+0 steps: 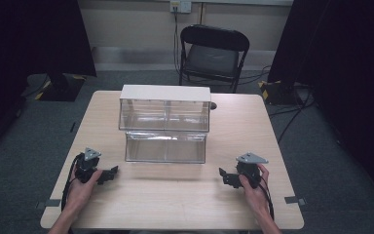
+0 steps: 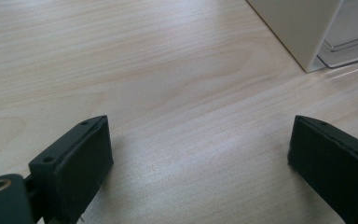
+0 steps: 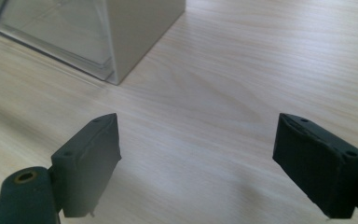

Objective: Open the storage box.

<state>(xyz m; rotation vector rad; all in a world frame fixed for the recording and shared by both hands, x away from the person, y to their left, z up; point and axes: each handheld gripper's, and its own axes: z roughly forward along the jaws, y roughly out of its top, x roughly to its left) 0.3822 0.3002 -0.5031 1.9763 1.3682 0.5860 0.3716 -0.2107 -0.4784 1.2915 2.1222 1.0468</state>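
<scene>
Both claws low over table [image 1: 175,195], jaws apart.

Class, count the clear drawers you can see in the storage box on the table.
2. The upper drawer sits closed under the white top; the lower drawer is pulled out toward the person. Others may be hidden behind.

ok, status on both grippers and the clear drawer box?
Left gripper open, holding nothing, low over the table. Right gripper same. Clear drawer box mid-table, untouched, lower drawer pulled forward. Nothing between grippers and box.
</scene>
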